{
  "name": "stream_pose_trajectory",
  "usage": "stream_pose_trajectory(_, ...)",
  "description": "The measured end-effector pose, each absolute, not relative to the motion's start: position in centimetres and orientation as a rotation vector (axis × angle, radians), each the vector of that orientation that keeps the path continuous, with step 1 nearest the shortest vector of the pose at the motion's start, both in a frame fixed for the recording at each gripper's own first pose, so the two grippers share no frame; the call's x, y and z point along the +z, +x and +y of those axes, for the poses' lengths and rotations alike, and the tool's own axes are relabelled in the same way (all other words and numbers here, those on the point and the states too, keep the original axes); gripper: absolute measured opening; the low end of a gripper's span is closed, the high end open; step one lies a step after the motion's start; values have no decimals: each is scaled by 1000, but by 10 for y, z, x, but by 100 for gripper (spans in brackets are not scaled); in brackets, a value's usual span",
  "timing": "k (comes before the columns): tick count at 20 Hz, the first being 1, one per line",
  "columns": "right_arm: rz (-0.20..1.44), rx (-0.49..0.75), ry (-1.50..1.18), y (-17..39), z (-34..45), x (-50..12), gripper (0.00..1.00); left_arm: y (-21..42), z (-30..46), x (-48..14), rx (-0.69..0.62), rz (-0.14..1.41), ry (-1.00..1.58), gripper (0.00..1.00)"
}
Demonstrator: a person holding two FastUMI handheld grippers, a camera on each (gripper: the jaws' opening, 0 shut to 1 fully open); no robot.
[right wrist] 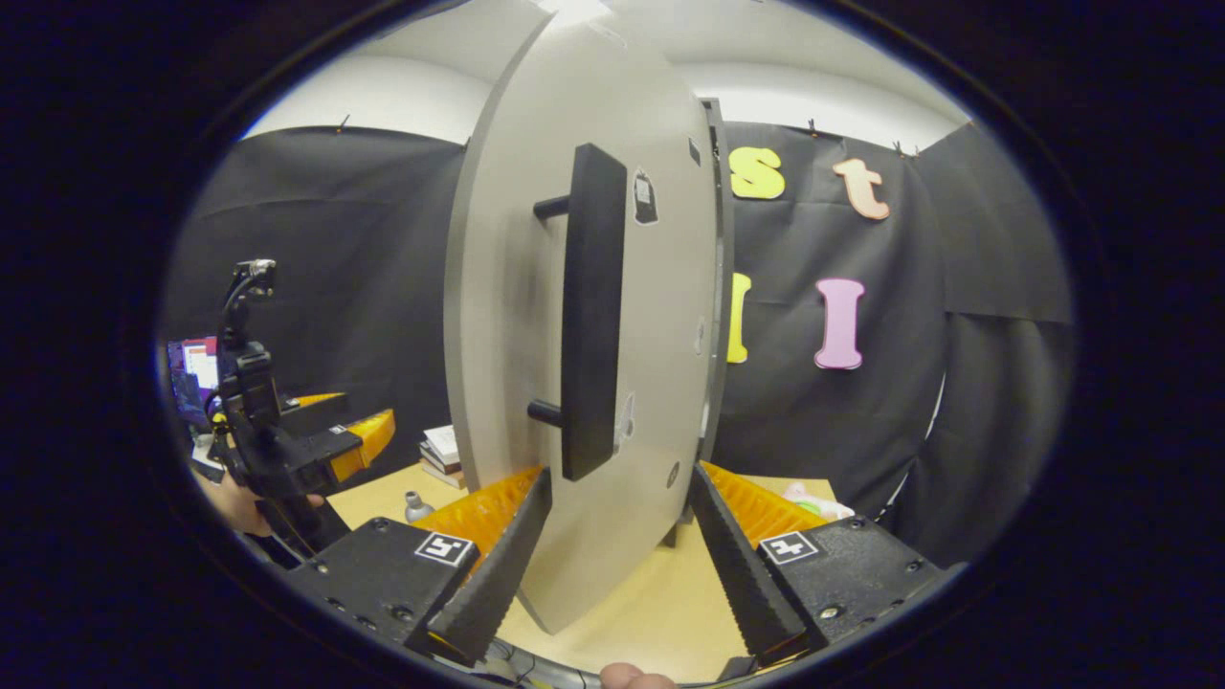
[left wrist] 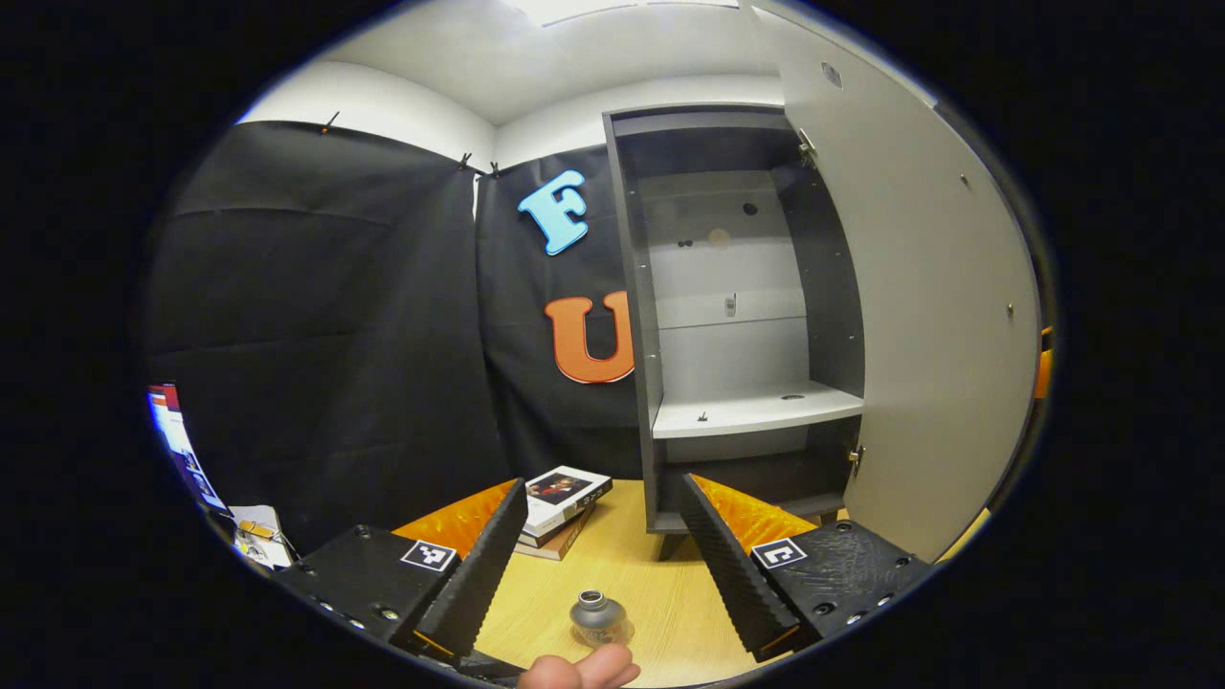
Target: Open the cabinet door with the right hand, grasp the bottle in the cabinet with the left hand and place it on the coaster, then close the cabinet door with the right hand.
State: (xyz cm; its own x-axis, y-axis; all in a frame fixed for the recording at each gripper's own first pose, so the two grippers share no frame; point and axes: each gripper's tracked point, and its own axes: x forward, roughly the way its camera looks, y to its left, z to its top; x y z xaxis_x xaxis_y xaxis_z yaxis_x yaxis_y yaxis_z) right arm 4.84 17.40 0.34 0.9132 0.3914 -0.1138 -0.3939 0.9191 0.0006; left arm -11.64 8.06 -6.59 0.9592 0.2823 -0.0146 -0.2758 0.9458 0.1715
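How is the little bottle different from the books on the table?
The bottle is round, grey and stands upright by itself; the books are flat, boxy and lie stacked. The bottle sits between the left gripper's open fingers; the books lie farther back, beside the cabinet. Both rest on the wooden table.

Even, bright overhead light from a ceiling panel (left wrist: 612, 8), blown out white at top of both views. Cabinet door (right wrist: 612, 316) shows soft glare and slight motion blur near its handle (right wrist: 591, 311) in the right gripper view. Cabinet (left wrist: 737, 316) interior shaded in upper part. Strong fisheye bending at edges; table (left wrist: 632, 574) sharp, shadows soft.
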Motion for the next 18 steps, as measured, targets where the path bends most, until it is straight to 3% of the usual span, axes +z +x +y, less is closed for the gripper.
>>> stream_pose_trajectory(18,115,541,-13,105,319,7,95,-53,155,-59,248,67,90,96)
